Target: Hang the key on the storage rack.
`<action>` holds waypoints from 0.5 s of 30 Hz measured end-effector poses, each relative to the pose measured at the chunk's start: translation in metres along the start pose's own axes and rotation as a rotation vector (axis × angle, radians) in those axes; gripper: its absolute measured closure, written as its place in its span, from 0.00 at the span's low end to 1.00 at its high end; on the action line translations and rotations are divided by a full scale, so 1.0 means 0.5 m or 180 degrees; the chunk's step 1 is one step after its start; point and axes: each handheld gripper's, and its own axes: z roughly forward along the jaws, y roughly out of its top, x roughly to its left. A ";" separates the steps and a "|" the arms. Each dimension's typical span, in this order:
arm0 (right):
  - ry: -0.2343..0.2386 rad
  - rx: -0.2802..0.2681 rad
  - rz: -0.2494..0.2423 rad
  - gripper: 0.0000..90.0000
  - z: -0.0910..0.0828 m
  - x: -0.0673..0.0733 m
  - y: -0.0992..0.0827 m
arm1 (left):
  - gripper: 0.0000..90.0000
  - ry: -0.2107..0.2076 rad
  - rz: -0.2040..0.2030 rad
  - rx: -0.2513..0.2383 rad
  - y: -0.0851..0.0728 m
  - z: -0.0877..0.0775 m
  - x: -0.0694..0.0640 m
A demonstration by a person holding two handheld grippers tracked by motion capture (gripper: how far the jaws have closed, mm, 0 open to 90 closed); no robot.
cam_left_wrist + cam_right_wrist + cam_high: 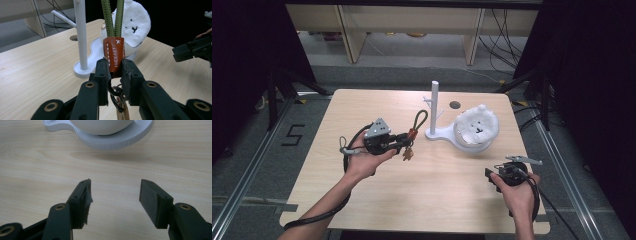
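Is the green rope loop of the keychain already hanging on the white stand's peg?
No: the green rope loop stands beside the white stand, its orange leather tab clamped in the left gripper.

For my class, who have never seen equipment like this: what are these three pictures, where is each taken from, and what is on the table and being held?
A person sits at a wooden table holding hand-operated tongs in each hand. The wide picture comes from a camera above, looking down. The other two come from cameras riding on each pair of tongs, looking along its black jaws.

On the table stands a white stand with an upright post, its base carrying a fluffy white bear-faced toy.

The left tongs are shut on a keychain by its orange leather tab, with a green cord loop above and metal rings below. The right tongs are open, with nothing between the jaws, above bare table.
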 end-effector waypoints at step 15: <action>-0.0005 -0.0078 -0.0033 0.49 0.004 -0.002 0.000 | 0.84 0.0035 -0.0073 -0.0024 0.021 0.025 0.021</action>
